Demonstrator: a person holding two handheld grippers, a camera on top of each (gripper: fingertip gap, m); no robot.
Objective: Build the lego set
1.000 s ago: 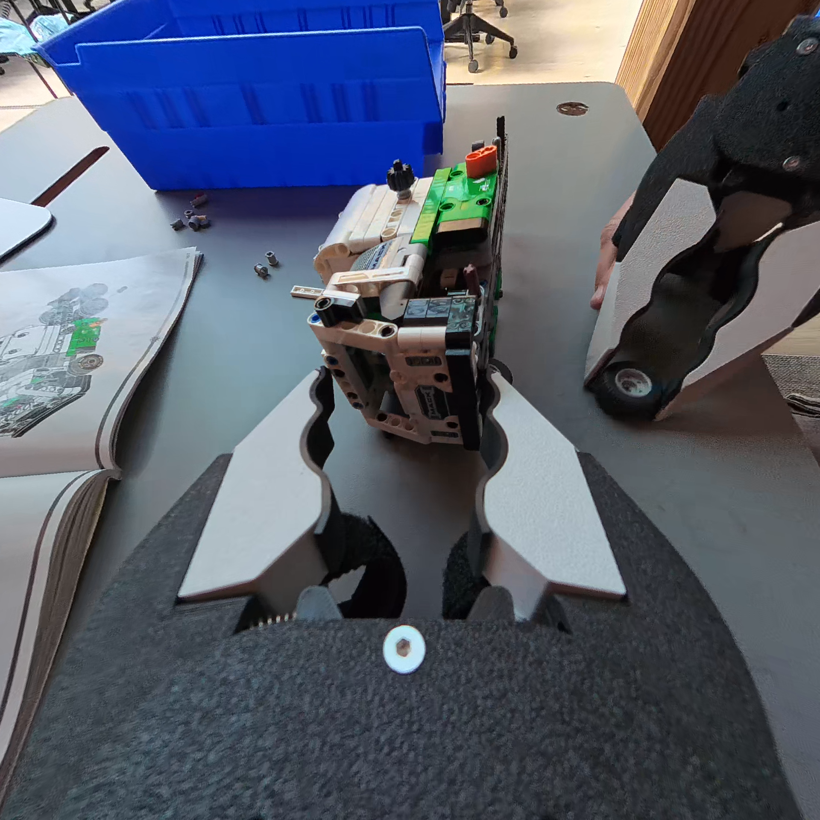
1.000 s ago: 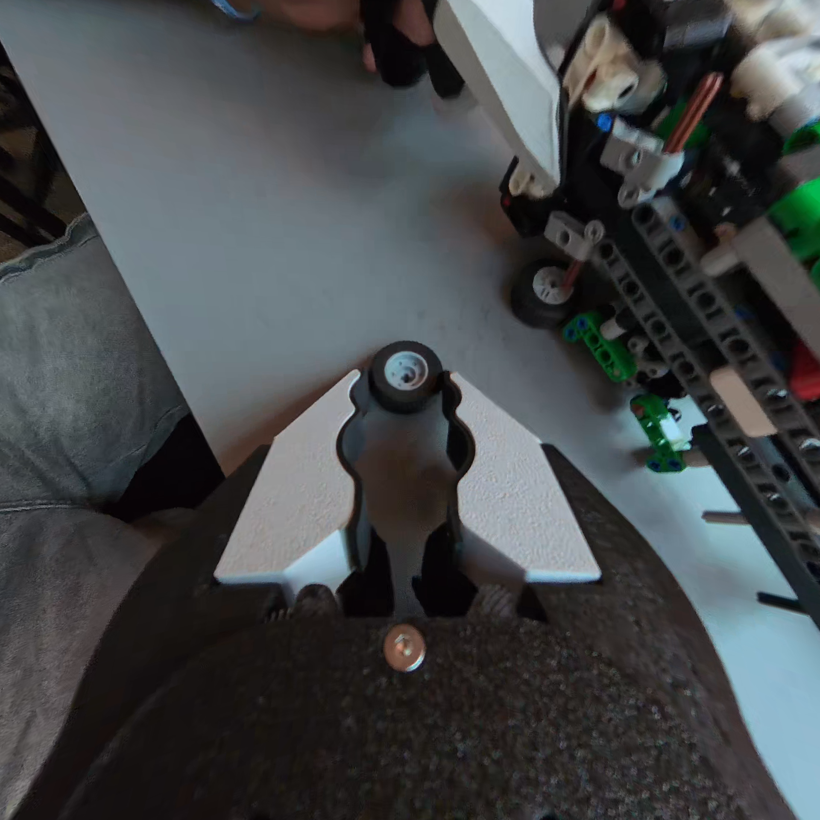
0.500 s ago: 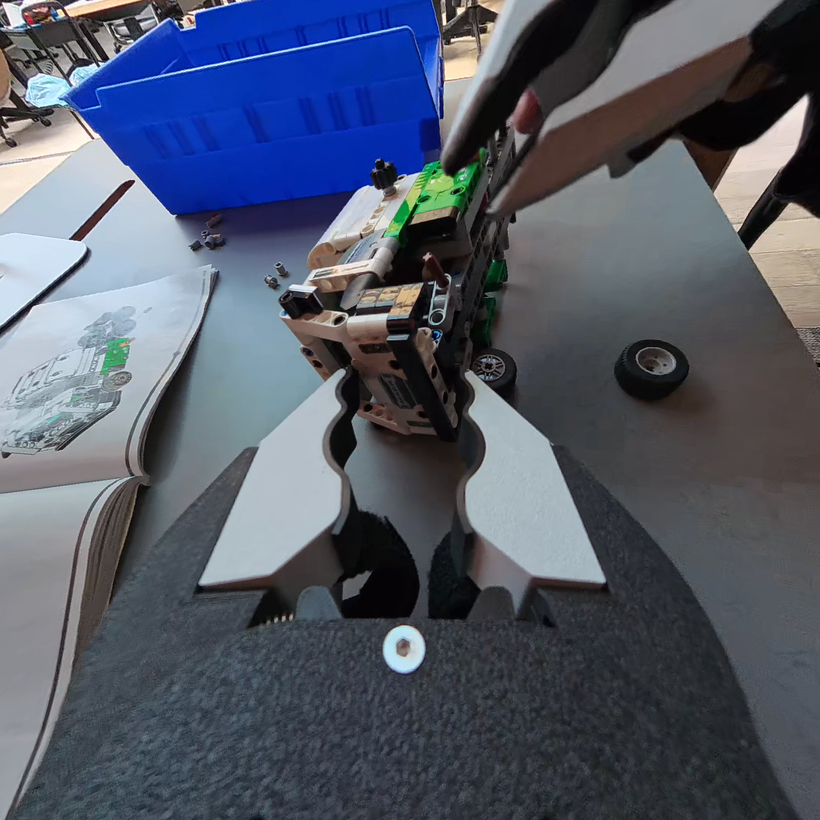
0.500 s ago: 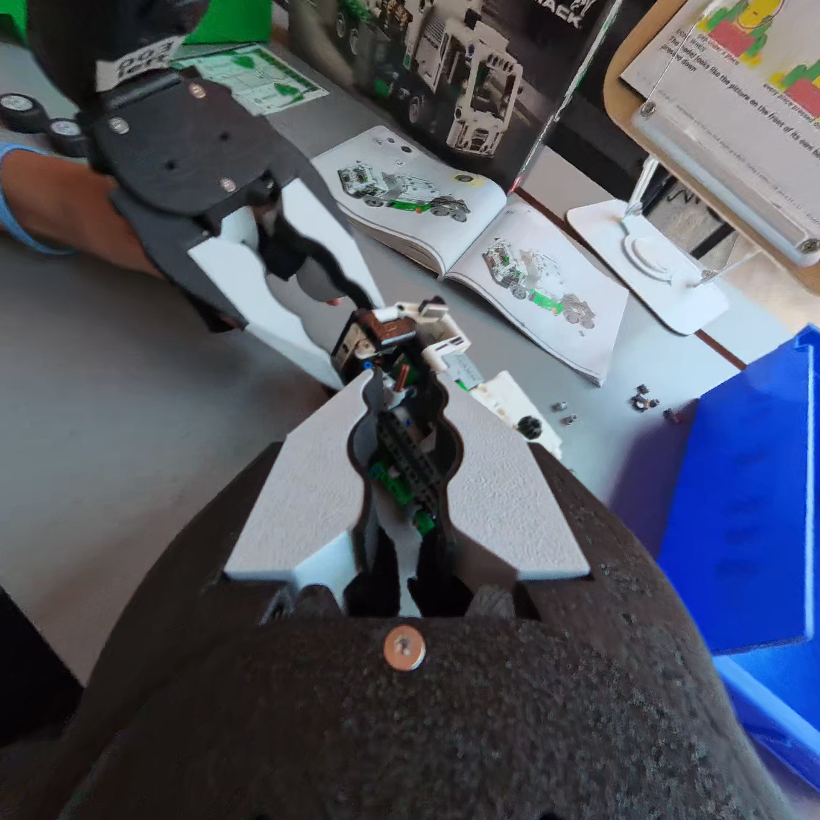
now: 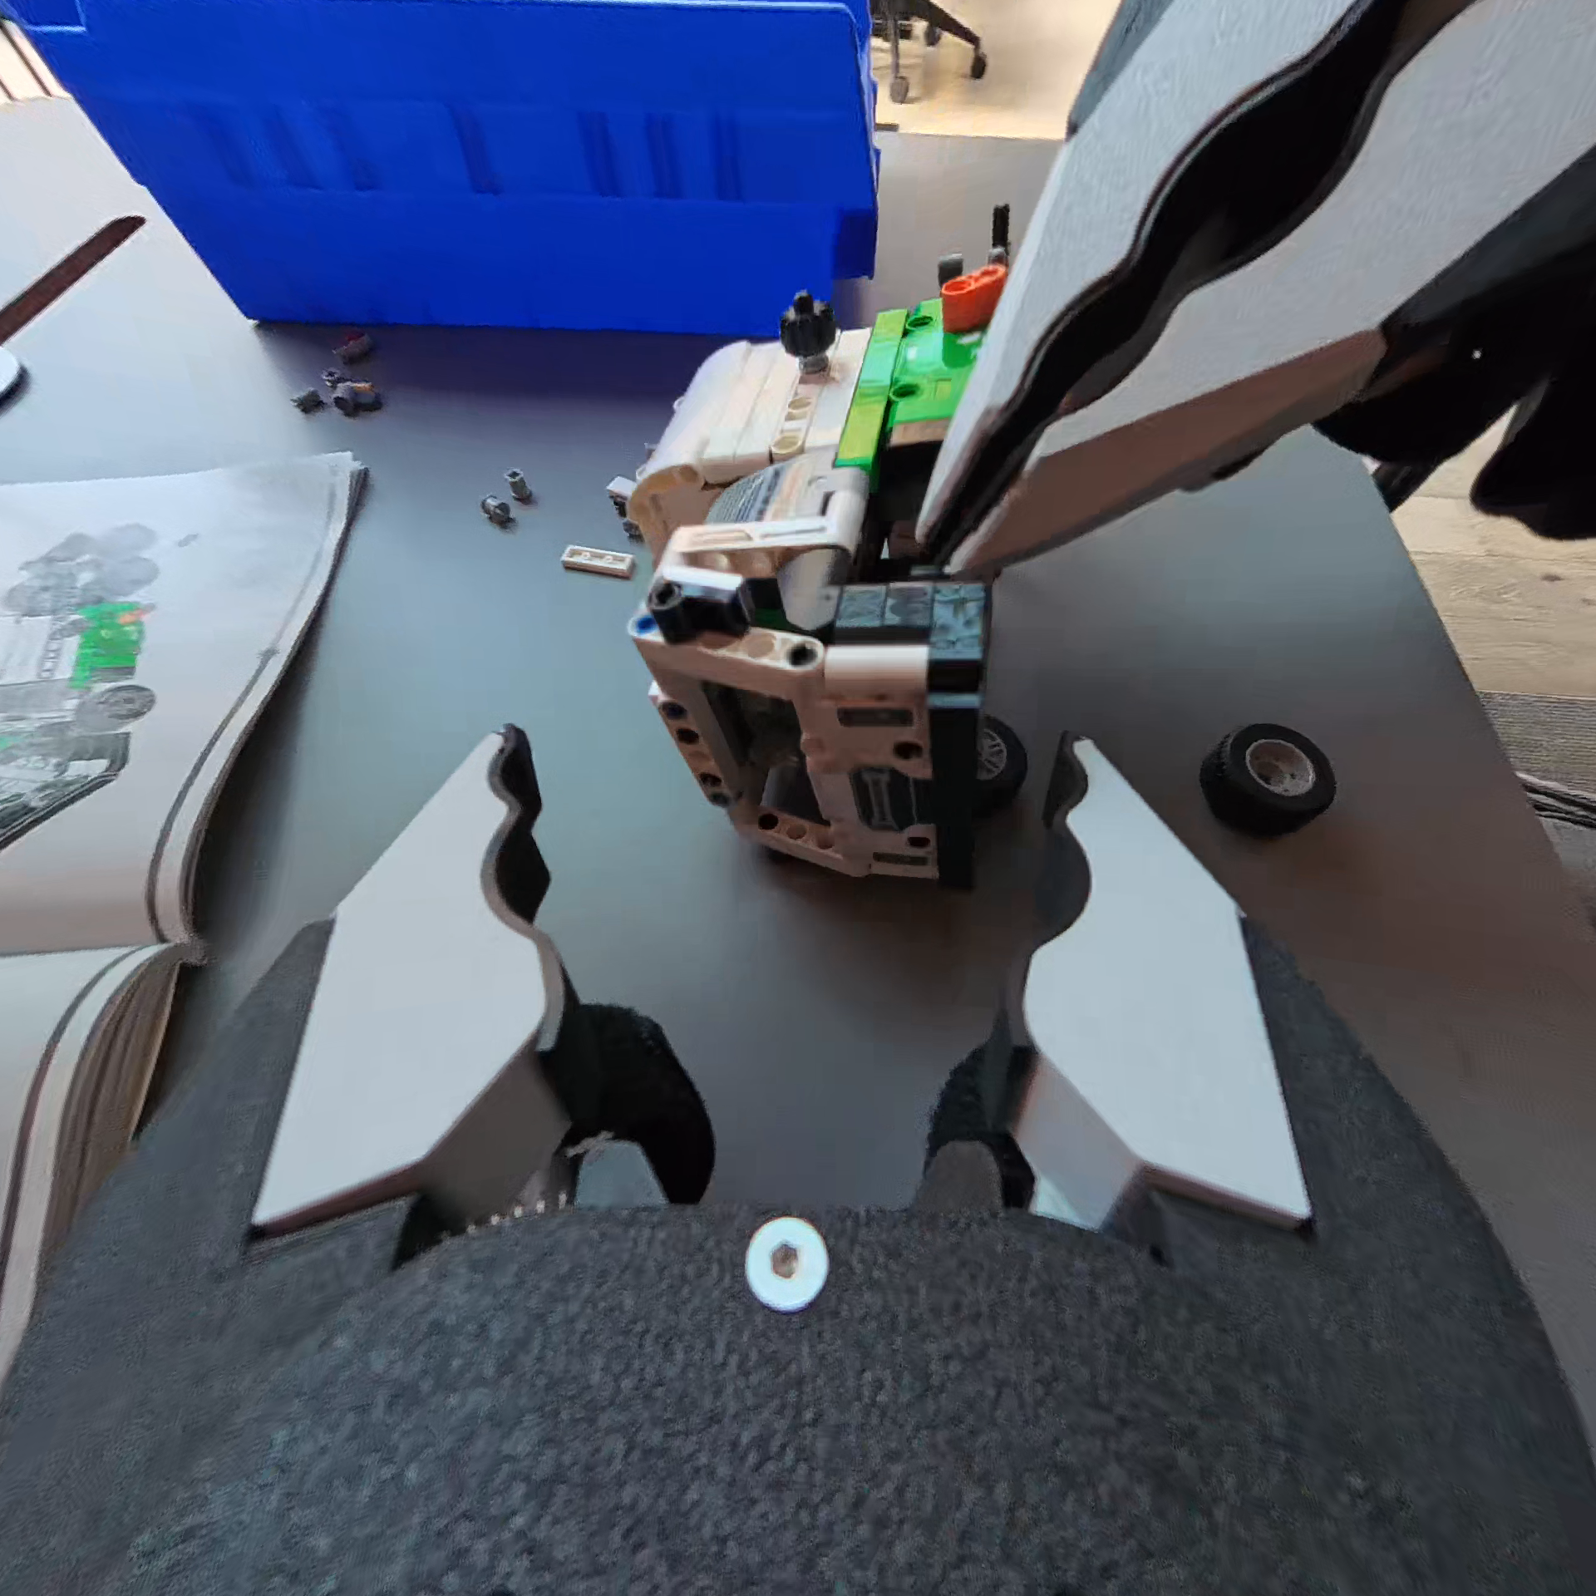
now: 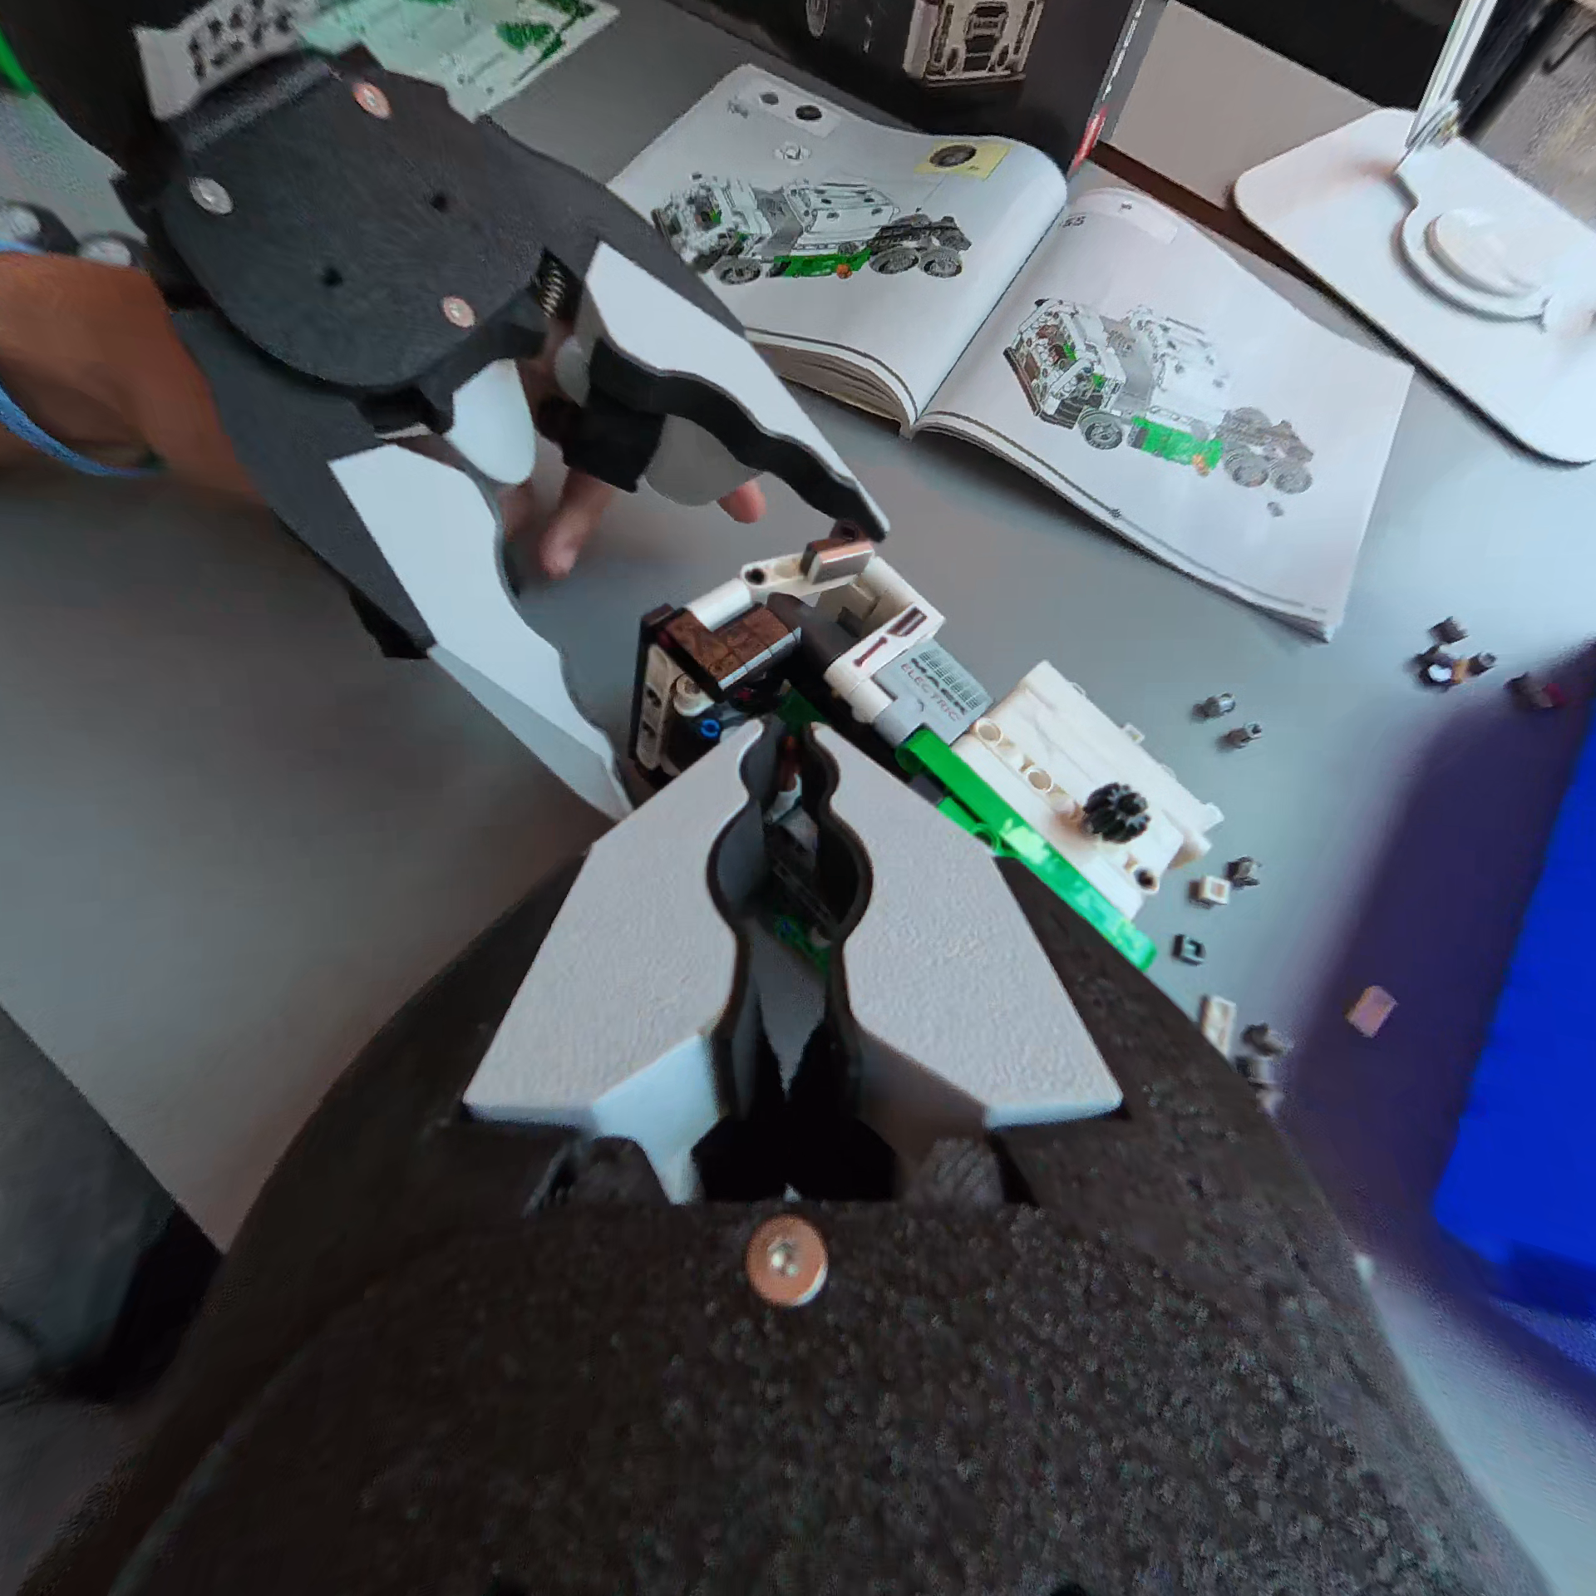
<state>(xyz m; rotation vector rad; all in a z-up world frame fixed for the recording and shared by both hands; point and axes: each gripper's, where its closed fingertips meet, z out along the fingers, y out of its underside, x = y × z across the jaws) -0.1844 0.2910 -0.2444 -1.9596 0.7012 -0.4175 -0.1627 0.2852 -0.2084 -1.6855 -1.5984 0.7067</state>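
The white, green and black lego truck (image 5: 864, 691) lies on its side on the dark table. My left gripper (image 5: 790, 760) is open wide and empty, its fingertips either side of the truck's front end without touching it. My right gripper (image 5: 937, 553) comes down from the upper right and is shut on the truck's chassis behind the cab. In the right wrist view my right gripper (image 6: 788, 734) pinches the truck (image 6: 915, 682), and the open left gripper (image 6: 743, 661) is at the cab end. A loose black wheel (image 5: 1265, 777) lies to the right of the truck.
A blue bin (image 5: 432, 173) stands behind the truck. An open instruction booklet (image 5: 129, 648) lies on the left. Small loose pieces (image 5: 345, 397) lie in front of the bin. A white stand base (image 6: 1425, 242) is beyond the booklet. The table edge is close on the right. It is some 7 cm from my left tips to the loose black wheel (image 5: 1265, 777).
My right gripper let go of the wheel, which now lies on the table, swung over and shut on the truck. My left gripper opened wide and released the truck's front.
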